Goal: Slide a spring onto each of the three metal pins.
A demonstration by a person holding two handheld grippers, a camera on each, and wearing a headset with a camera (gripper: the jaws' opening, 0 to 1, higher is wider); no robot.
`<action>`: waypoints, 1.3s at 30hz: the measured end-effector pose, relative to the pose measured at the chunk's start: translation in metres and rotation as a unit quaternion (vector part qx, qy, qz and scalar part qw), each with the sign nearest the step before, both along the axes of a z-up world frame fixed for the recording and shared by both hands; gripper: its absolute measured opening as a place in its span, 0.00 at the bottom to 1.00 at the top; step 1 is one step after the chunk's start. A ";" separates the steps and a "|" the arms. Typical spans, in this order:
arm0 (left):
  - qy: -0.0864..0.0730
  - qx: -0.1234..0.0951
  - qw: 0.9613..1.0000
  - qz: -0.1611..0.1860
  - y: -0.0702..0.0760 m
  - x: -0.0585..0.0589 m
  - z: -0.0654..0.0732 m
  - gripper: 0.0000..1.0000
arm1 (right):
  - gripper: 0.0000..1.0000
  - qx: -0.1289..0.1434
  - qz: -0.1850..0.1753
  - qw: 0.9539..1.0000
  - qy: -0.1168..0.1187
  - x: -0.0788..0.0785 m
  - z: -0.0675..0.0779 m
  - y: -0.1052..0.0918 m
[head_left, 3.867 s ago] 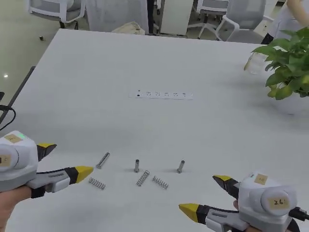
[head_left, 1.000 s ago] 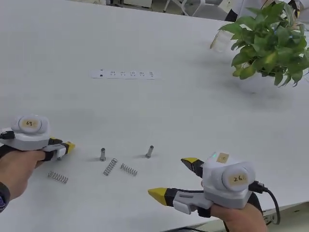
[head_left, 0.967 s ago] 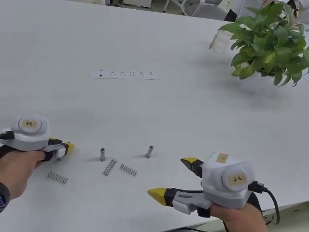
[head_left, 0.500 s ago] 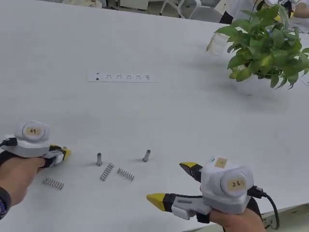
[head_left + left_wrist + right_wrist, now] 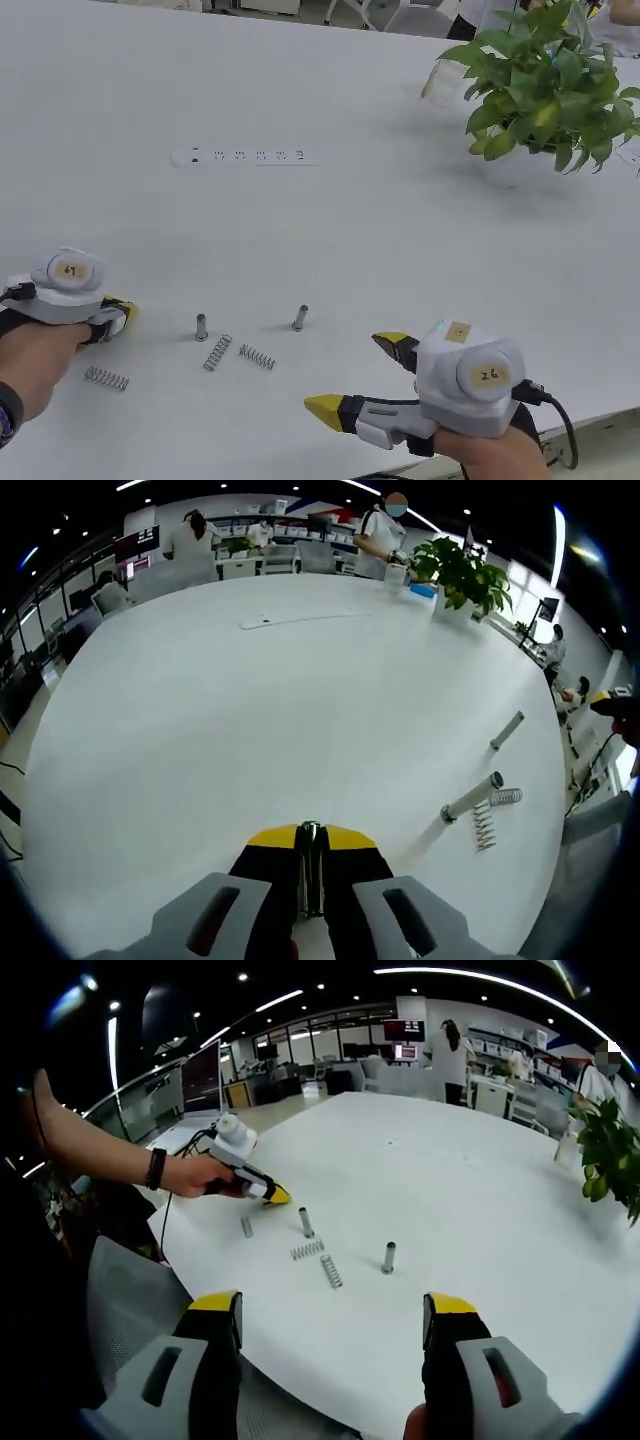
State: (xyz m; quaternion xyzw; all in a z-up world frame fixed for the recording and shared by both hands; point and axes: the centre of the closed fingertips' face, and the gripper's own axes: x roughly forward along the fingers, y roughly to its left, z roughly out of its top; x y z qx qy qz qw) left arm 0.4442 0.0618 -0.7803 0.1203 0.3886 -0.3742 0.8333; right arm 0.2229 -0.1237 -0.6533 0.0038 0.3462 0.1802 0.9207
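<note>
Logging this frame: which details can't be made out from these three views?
- Head view: the shut jaws of the left gripper hide the third pin. The left gripper view shows it nearly end-on, so its length is unclear.
- Head view: the markings on the power strip are too small to read.
- Head view: the hand holding the right gripper is cut off by the bottom edge.

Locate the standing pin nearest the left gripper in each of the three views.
Head view: the standing pin is lower left of centre, right of the left gripper.
Left gripper view: lower right, slanted, beside two springs, beyond the held pin.
Right gripper view: left of centre, up-left of the other pin.
Shared landmark: the potted plant.
</note>
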 end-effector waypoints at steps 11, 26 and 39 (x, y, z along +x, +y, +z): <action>0.009 -0.009 1.000 -0.003 -0.001 -0.007 0.007 0.00 | 0.72 0.002 -0.004 1.000 -0.002 -0.003 -0.001 -0.003; -0.003 -0.028 1.000 0.008 0.007 -0.004 0.028 0.00 | 0.73 0.006 -0.001 1.000 -0.006 -0.003 -0.002 0.000; -0.011 -0.036 0.999 0.023 0.016 -0.004 0.039 0.00 | 0.73 0.006 0.003 1.000 -0.011 -0.002 0.000 0.002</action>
